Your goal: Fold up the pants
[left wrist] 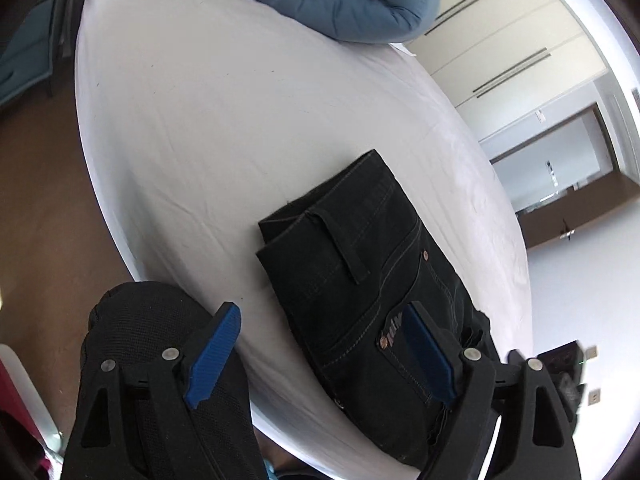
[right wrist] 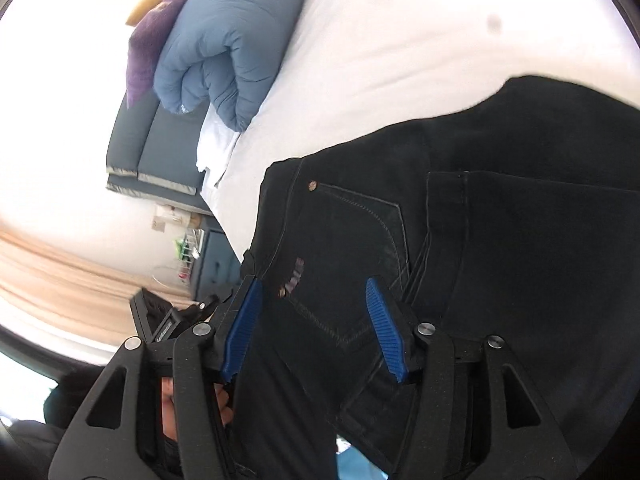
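Observation:
Black jeans point(left wrist: 360, 264) lie folded into a compact stack on the white bed point(left wrist: 208, 120), pocket side up, near the bed's front edge. My left gripper point(left wrist: 322, 316) is open, its blue pads point(left wrist: 216, 356) spread wide just above the near left part of the stack, holding nothing. In the right wrist view the jeans point(right wrist: 500, 240) fill the right side. My right gripper point(right wrist: 314, 292) is open over the back pocket, its blue pads point(right wrist: 386, 328) apart and empty.
A blue puffy duvet point(left wrist: 344, 0) lies bunched at the bed's far end, also in the right wrist view point(right wrist: 232, 40), with a purple cloth point(right wrist: 152, 48) beside it. Brown floor point(left wrist: 40, 216) lies left of the bed. A wardrobe point(left wrist: 500, 48) stands to the right.

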Tool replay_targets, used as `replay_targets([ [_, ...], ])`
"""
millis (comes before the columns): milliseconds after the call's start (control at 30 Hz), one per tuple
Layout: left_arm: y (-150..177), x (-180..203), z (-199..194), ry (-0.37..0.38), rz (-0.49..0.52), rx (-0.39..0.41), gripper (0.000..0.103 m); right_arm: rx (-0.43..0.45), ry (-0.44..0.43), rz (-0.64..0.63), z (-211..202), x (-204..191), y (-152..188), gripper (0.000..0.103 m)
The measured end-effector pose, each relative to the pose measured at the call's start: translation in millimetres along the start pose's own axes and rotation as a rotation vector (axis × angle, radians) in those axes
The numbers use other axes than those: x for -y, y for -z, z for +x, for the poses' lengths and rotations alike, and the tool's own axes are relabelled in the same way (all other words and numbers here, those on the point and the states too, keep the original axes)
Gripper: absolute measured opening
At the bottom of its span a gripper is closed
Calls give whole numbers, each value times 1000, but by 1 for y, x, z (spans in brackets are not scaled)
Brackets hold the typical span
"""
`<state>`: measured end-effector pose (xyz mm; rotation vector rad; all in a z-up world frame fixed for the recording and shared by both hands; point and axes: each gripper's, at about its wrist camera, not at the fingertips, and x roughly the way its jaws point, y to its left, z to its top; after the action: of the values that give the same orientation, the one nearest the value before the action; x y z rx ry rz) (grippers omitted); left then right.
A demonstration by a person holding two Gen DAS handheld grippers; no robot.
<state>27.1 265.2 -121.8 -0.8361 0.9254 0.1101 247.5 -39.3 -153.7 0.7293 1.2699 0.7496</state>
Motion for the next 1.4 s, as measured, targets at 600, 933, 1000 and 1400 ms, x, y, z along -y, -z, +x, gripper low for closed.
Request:
replay_targets([
  [600,-30,-24,40,53,-184,-32,86,22,16,179,16,44,-12,46],
  [933,-37,-17,55,73,-196,-109,59,21,51,193,20,41,-12,46],
  [1000,-39,-16,55,69,-197,-117,59,20,60,189,20,41,-12,46],
  [1400,-36,-18,46,53,-183,-97,29,41,118,165,24,32,-12,47],
])
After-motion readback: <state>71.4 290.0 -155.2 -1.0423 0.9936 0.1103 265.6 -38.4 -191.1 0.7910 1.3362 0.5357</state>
